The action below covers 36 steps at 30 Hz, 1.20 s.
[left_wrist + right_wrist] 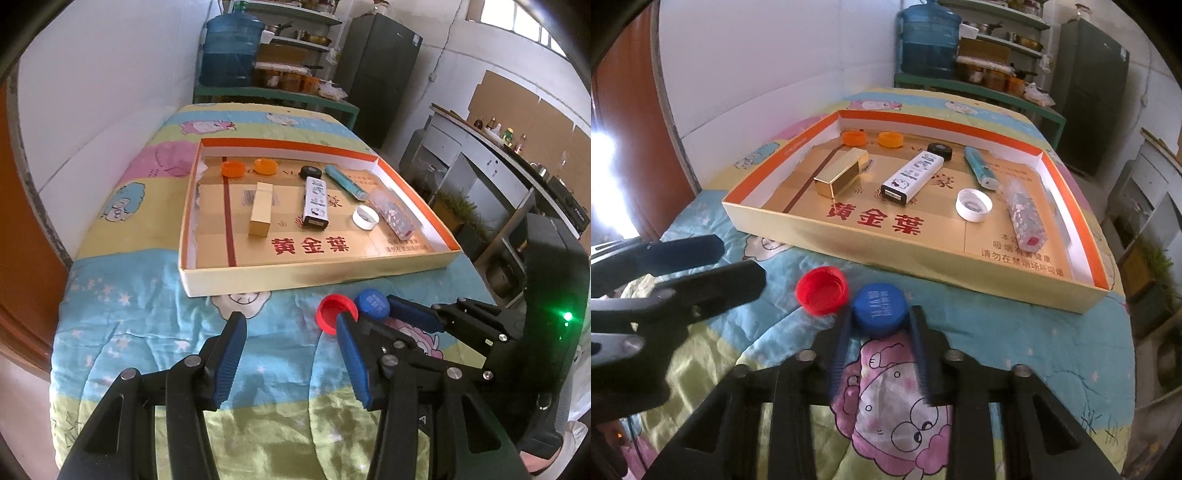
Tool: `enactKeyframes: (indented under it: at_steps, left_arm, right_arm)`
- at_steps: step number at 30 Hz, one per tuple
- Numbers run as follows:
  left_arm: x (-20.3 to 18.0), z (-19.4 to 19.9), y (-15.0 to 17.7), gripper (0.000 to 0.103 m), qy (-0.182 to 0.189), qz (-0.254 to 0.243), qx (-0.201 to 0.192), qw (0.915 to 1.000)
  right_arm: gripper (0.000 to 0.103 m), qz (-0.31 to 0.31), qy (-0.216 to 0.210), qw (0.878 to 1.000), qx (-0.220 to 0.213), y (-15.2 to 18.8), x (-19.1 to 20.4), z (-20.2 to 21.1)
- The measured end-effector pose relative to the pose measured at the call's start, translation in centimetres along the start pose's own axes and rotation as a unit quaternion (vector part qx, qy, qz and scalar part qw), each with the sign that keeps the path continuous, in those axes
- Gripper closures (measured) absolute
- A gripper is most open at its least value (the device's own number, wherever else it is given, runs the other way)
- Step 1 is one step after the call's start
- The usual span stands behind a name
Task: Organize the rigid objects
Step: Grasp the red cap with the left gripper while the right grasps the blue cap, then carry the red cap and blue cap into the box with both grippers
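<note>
A shallow cardboard tray [849, 243] with an orange inner rim lies on a cartoon-print quilt [746, 332]. Inside it, two orange caps [854, 137] [891, 139] sit along the far wall at about 11 o'clock, with a black cap [938, 149] to their right. In the tray's middle lie a gold box [840, 177] and a white cartoon-printed box [911, 177], side by side but apart. Toward 2 o'clock rests a teal tube [979, 168]; a white cap [974, 204], open side up, sits near a speckled tube [1027, 221] at the tray's right.

Outside the tray, just in front of its near wall, a red cap [822, 290] lies open side up, touching a blue cap [880, 304] that lies top up.

The right gripper [880, 332] has its fingers to either side of the blue cap, close against its sides; whether they press it I cannot tell. The left gripper [291, 332] is spread wide with nothing between its fingers, its right fingertip just in front of the red cap at 12 o'clock in the left wrist view.
</note>
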<state>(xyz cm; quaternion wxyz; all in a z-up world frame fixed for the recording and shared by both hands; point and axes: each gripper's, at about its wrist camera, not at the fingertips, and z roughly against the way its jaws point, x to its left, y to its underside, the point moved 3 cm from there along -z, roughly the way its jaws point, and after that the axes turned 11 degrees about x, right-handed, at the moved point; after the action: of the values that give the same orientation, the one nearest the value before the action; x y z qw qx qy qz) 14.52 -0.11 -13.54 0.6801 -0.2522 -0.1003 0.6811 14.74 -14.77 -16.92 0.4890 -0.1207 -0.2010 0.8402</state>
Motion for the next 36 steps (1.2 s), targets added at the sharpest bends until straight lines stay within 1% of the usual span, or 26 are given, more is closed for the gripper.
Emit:
enactKeyframes:
  at_steps: [4, 9, 18, 26, 28, 30, 31, 32, 35, 36]
  left_arm:
    - [-0.9, -0.8, -0.1, 0.053, 0.005, -0.015, 0.011, 0.9998]
    - [-2.1, -1.9, -0.3, 0.053, 0.007, -0.033, 0.023, 0.9992]
    - [-3.6, -3.8, -0.6, 0.053, -0.012, -0.055, 0.04, 0.9976]
    - [-3.8, -4.3, -0.9, 0.053, -0.028, -0.065, 0.035, 0.9969]
    - [-3.8, -4.3, -0.9, 0.053, -0.026, -0.064, 0.035, 0.997]
    - [-3.7, -4.2, -0.9, 0.059, -0.026, -0.064, 0.033, 0.9971]
    - [-3.6, -4.2, -0.9, 0.064, -0.027, -0.062, 0.032, 0.9972]
    - [-3.5, -4.1, -0.9, 0.067, -0.025, -0.06, 0.031, 0.9974]
    - [-3.2, -4.0, -1.0, 0.072, -0.014, -0.052, 0.029, 0.9981]
    - [-3.1, -3.9, -0.9, 0.072, -0.012, -0.051, 0.028, 0.9983]
  right_arm:
    - [0.073, -0.004, -0.002, 1.0, 0.0, 0.3, -0.4, 0.3]
    - [0.073, -0.019, 0.008, 1.0, -0.004, 1.1, -1.8, 1.1]
    - [0.073, -0.052, 0.011, 0.999, -0.006, 2.4, -4.5, 1.7]
    - [0.073, -0.058, 0.005, 0.998, -0.007, 2.6, -5.0, 1.6]
    - [0.073, -0.061, 0.005, 0.998, -0.007, 2.6, -5.1, 1.6]
    - [0.073, -0.063, 0.004, 0.998, -0.007, 2.6, -5.2, 1.6]
    - [0.073, -0.063, 0.003, 0.998, -0.007, 2.6, -5.2, 1.6]
    - [0.073, -0.064, 0.003, 0.998, -0.007, 2.6, -5.2, 1.6]
    - [0.073, -0.064, 0.003, 0.998, -0.008, 2.5, -5.2, 1.6]
    - [0.073, -0.064, 0.002, 0.998, -0.008, 2.5, -5.2, 1.6]
